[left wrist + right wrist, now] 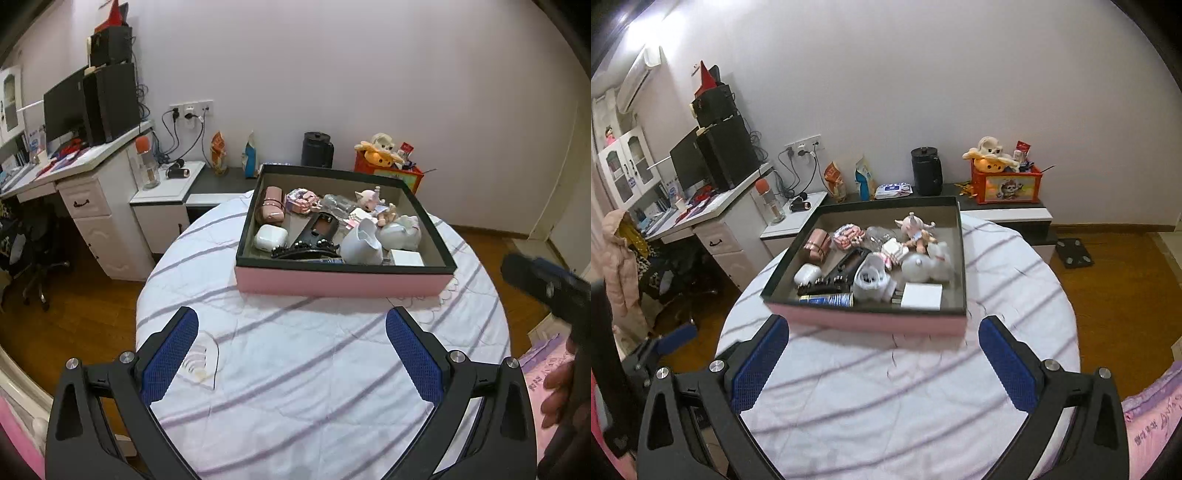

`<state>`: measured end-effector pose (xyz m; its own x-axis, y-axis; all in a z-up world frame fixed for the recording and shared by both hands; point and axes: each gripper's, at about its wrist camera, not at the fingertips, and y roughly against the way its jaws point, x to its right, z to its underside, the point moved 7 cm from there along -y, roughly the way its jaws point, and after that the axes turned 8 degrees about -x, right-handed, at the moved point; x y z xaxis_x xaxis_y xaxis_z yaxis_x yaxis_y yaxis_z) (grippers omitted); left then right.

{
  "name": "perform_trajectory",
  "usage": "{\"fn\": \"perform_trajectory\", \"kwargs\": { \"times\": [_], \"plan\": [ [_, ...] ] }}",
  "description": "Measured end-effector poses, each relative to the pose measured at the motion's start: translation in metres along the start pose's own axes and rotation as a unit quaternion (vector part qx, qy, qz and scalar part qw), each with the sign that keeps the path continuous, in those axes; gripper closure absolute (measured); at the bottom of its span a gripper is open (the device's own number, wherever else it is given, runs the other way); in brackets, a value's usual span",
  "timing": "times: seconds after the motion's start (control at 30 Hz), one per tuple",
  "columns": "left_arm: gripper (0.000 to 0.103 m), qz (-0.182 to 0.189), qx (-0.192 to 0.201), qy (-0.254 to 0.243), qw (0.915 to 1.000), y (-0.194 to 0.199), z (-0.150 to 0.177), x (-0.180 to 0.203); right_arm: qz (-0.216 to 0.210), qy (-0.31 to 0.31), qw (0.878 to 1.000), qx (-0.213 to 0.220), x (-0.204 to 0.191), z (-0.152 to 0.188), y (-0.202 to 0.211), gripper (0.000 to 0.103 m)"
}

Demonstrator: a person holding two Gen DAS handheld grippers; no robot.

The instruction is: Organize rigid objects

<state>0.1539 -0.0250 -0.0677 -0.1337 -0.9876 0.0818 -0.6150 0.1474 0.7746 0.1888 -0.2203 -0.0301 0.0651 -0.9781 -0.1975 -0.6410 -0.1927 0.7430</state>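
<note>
A pink box with a dark rim (343, 282) (864, 317) sits on the round table (295, 369) (905, 387) under a white striped cloth. Inside lie a white earbud case (271, 238) (807, 275), a pink case (272, 210), a black hair clip (306, 251), a white cup (362, 245) (870, 280), a small doll (916, 230), a white flat box (921, 295) and a blue tube (827, 299). My left gripper (291, 347) stands open over bare cloth, short of the box. My right gripper (884, 354) is also open and empty, close to the box's front wall.
A white desk with a monitor and speakers (92, 107) stands at the left, a low cabinet (166, 192) behind the table. A black kettle (317, 149) and an orange toy bin (1006, 184) sit by the wall. A hand (561, 387) holds the other gripper at the right.
</note>
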Motion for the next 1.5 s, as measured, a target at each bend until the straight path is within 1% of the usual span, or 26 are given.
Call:
{"fn": "perform_trajectory", "kwargs": {
  "times": [0.13, 0.23, 0.53, 0.73, 0.9, 1.2, 1.33, 1.5],
  "plan": [
    [0.0, 0.003, 0.001, 0.009, 1.0, 0.011, 0.011, -0.003, 0.014, 0.001, 1.0, 0.007, 0.003, 0.023, 0.017, 0.0],
    [0.0, 0.004, 0.001, 0.012, 0.9999, 0.016, 0.017, -0.003, 0.023, -0.002, 1.0, 0.012, 0.008, 0.034, 0.028, 0.0],
    [0.0, 0.001, 0.004, 0.009, 0.9999, 0.026, 0.028, -0.002, 0.029, -0.003, 0.999, 0.013, 0.006, 0.052, 0.039, 0.0],
    [0.0, -0.006, 0.007, 0.006, 0.9999, 0.029, 0.029, -0.004, 0.029, 0.0, 1.0, 0.012, 0.003, 0.054, 0.039, 0.0],
    [0.0, -0.023, 0.008, 0.004, 0.9997, 0.032, 0.029, -0.006, 0.026, 0.002, 1.0, 0.011, -0.001, 0.056, 0.04, 0.0],
    [0.0, -0.03, 0.002, 0.01, 0.9995, 0.038, 0.03, -0.009, 0.028, 0.007, 1.0, 0.012, -0.004, 0.057, 0.041, 0.0],
    [0.0, -0.036, 0.008, 0.019, 0.9991, 0.045, 0.029, -0.012, 0.034, 0.008, 0.999, 0.021, -0.005, 0.057, 0.05, 0.0],
    [0.0, -0.041, 0.024, 0.023, 0.9986, 0.059, 0.024, -0.015, 0.044, 0.007, 0.998, 0.033, -0.001, 0.055, 0.064, 0.0]
  ]
}}
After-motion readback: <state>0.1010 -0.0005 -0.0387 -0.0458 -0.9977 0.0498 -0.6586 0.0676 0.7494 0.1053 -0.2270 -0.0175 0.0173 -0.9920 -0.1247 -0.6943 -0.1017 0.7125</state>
